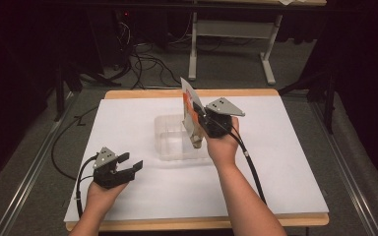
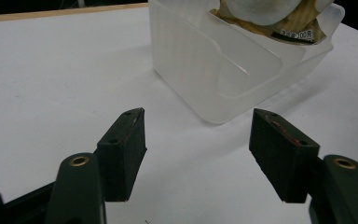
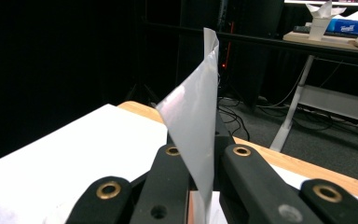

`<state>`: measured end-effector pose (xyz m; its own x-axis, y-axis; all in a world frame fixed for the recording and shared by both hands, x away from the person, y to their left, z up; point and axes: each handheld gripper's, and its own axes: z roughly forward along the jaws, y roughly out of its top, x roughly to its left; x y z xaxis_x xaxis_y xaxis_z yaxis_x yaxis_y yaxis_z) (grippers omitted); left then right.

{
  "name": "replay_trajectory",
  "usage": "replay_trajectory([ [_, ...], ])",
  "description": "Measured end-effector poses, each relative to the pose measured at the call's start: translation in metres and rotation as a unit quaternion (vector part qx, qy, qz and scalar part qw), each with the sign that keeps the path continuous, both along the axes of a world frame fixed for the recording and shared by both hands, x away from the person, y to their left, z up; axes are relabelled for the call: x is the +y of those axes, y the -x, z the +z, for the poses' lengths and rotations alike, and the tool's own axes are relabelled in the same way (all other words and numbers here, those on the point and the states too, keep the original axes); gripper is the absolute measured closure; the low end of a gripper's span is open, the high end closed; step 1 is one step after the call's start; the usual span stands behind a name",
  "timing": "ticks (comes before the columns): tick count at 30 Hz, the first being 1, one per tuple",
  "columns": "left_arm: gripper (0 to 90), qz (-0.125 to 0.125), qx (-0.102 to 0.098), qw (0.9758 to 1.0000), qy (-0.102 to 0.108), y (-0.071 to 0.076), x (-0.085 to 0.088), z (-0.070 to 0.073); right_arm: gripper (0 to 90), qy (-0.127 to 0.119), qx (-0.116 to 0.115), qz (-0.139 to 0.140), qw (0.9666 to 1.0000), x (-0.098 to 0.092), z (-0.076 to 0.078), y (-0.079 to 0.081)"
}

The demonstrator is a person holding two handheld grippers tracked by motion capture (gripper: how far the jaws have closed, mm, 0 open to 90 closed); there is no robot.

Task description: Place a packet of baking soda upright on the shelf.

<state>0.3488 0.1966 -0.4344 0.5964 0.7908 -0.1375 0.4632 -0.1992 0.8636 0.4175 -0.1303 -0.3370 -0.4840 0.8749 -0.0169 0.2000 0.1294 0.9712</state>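
Note:
A snack packet [image 1: 191,114], silver inside with orange print, hangs upright over the clear plastic bin [image 1: 170,140] in the middle of the white board. My right gripper [image 1: 200,114] is shut on the packet's upper edge; its lower end dips into the bin. In the right gripper view the silver foil of the packet [image 3: 193,116] rises from between the shut jaws. My left gripper [image 1: 129,164] rests open at the near left of the board, with nothing between its fingers. From the left gripper view the bin [image 2: 223,65] stands ahead with the packet's bottom [image 2: 275,21] inside it.
The white board [image 1: 275,162] lies on a wooden table. Behind the table are a grey floor, loose cables [image 1: 145,64] and a white desk frame [image 1: 231,34]. A tissue box [image 3: 347,21] sits on a far desk.

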Motion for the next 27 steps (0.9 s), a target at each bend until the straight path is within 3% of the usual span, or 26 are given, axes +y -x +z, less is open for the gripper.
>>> replay_trajectory([
  [5,36.6,0.0,-0.003,1.0,0.001,0.001,0.0,0.001,90.0,0.005,0.001,0.003,1.0,0.006,-0.002,-0.002],
  [8,36.6,0.0,-0.004,1.0,-0.002,0.001,0.0,0.002,90.0,0.02,-0.005,0.004,0.9998,0.011,-0.003,-0.003],
  [27,36.6,-0.007,-0.005,0.9999,-0.009,0.001,-0.003,0.001,90.0,0.033,-0.002,0.001,0.9995,0.018,-0.014,-0.011],
])
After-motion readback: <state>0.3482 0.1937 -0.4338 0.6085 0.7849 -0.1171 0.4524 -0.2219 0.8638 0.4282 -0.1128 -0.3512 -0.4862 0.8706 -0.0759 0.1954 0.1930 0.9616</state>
